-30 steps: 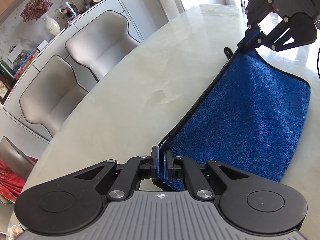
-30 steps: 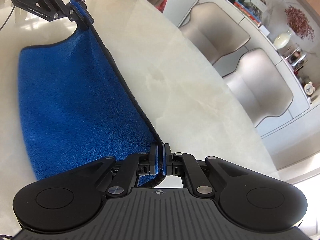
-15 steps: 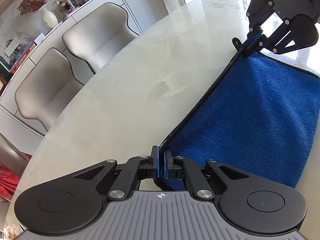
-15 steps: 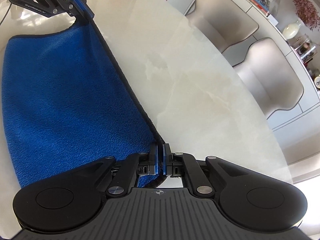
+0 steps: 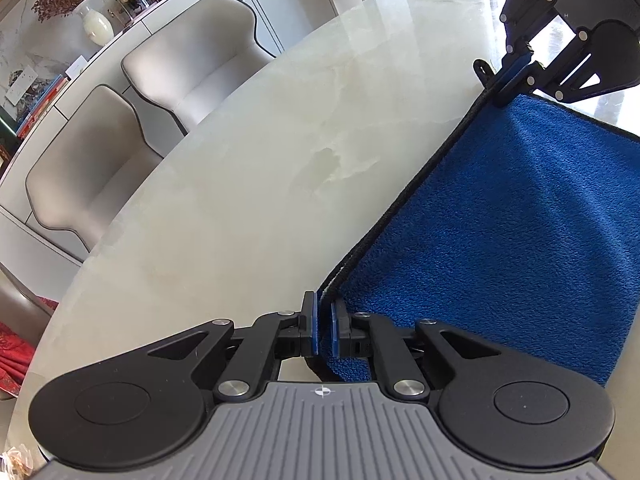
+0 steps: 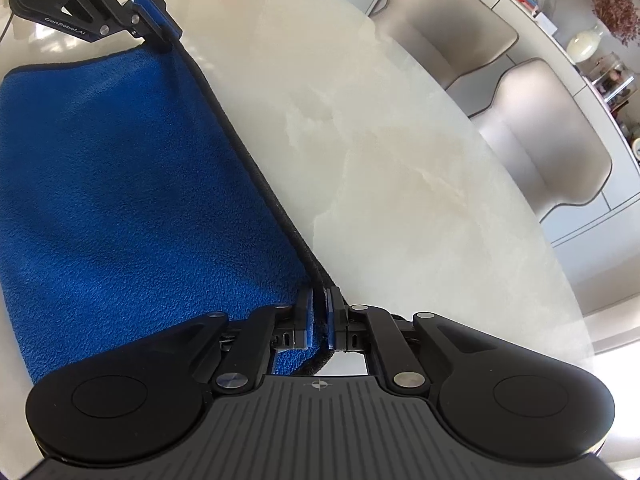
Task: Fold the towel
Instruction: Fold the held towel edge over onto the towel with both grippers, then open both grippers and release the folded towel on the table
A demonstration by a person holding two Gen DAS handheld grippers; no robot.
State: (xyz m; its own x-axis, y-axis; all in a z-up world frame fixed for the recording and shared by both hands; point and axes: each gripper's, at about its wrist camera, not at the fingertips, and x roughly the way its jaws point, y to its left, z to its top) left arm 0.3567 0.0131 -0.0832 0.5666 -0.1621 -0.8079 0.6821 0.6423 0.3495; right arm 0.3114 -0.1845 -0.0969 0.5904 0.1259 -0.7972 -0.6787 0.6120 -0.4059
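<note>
A blue towel (image 5: 520,220) with a black hem lies folded on the marble table (image 5: 260,168); it also shows in the right wrist view (image 6: 120,200). My left gripper (image 5: 325,320) sits at the towel's near corner, its jaws slightly parted with the hem between the pads. My right gripper (image 6: 319,320) sits at the opposite corner of the same edge, its jaws also slightly parted around the hem. Each gripper shows in the other's view: the right one (image 5: 516,76) and the left one (image 6: 156,20), both low at the towel's corners.
Two grey chairs (image 5: 192,64) stand along the table's far side, with a cabinet holding a vase (image 5: 96,28) and books behind them. A red cloth (image 5: 12,356) lies on a chair at the left. Bare marble stretches beside the towel's hemmed edge.
Both grippers have lowered the held towel edge down onto the table. The jaws of both, tightly shut before, now stand slightly parted.
</note>
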